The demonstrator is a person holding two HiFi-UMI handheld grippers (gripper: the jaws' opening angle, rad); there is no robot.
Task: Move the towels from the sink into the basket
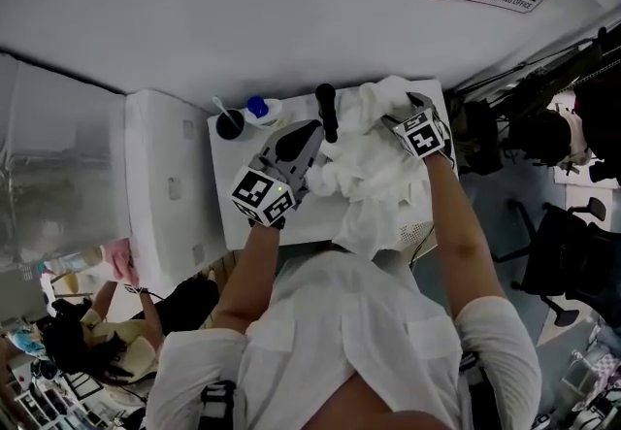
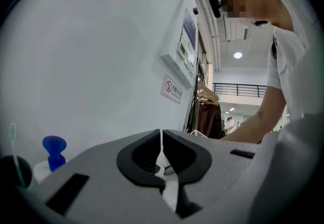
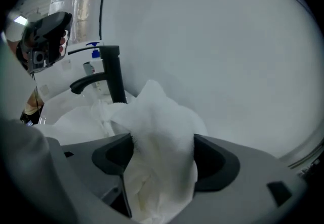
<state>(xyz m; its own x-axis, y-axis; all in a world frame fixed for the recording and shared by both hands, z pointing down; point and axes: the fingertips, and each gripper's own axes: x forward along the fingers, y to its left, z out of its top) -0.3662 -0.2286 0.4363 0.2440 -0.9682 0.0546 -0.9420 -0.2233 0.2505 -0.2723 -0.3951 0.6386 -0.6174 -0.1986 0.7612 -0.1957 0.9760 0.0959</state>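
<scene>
left gripper (image 2: pixel 161 136) jaws pinching a thin fold of towel (image 2: pixel 170 187), right gripper (image 3: pixel 162 138) jaws spread wide, towel bulging between them, sink (image 1: pixel 241 222) below largely hidden

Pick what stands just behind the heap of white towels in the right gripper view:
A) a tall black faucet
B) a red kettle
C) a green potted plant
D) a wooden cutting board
A: a tall black faucet with a curved spout rises directly behind the white towels; no kettle, plant or board shows there.
</scene>
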